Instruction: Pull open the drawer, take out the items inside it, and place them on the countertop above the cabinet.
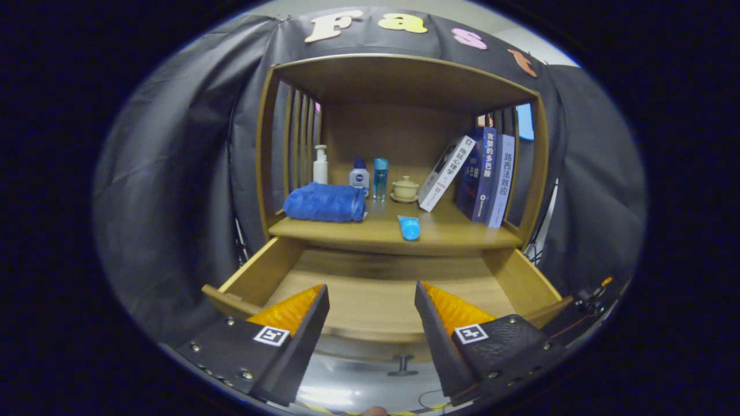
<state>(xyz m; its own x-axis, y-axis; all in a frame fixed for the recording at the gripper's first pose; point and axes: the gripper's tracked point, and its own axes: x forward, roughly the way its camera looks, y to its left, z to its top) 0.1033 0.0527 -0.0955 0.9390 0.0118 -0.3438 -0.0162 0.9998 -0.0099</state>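
The wooden drawer (263,271) stands pulled out below the countertop (381,234), and its bare wooden floor shows between and beyond my fingers. Its small knob (403,365) sticks out from the front panel, low between the fingers. My gripper (372,292) is open above the drawer's front edge, with nothing between its fingers. A small light-blue item (409,227) lies on the countertop near its front edge, straight ahead. A rolled blue towel (325,203) lies on the countertop to the left.
At the back of the countertop stand a white pump bottle (320,165), a small white bottle (359,175), a clear blue bottle (380,178) and a lidded cream cup (405,189). Several books (483,176) lean at the right. Slatted side walls and a top board enclose the shelf.
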